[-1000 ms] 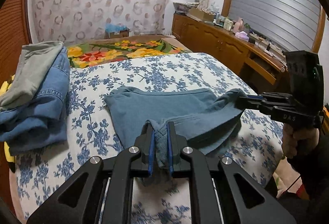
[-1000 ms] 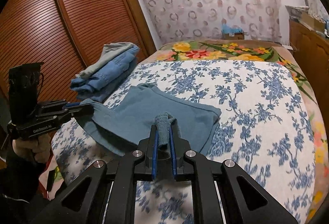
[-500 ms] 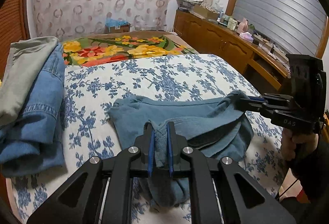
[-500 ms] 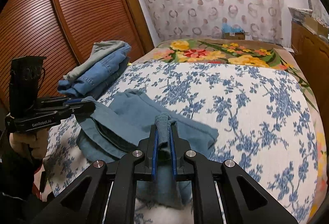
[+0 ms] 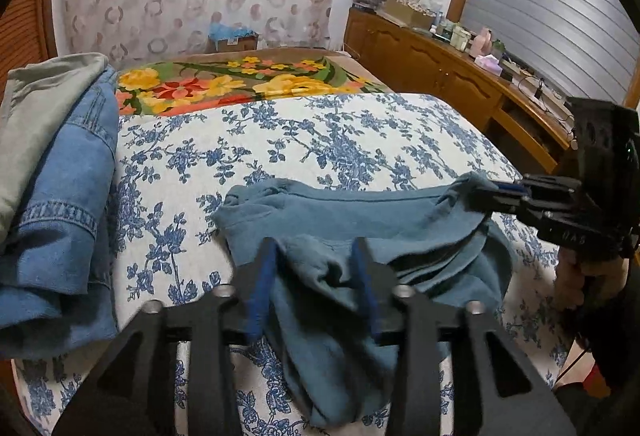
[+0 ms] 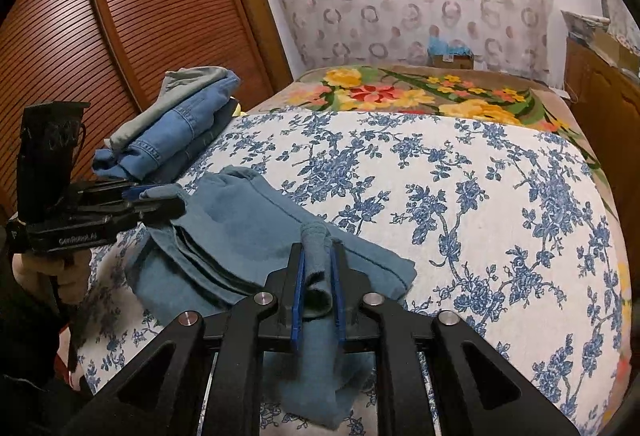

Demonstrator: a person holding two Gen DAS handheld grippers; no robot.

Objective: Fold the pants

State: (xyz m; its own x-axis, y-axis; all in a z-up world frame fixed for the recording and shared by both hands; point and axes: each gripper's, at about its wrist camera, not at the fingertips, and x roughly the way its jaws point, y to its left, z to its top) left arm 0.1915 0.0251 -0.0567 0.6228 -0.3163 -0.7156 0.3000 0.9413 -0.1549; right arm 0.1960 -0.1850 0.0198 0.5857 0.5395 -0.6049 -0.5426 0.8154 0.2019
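We see the left gripper (image 5: 316, 256) motion-blurred; the pants (image 5: 360, 220) hem drops behind both gripper frames, and the small items on the sideboard (image 5: 460, 36) stay unreadable.

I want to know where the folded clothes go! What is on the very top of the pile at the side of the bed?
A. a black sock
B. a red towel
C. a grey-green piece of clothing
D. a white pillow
C: a grey-green garment lies on top of the blue denim in the pile at the left edge of the bed, beside the wooden wardrobe doors.
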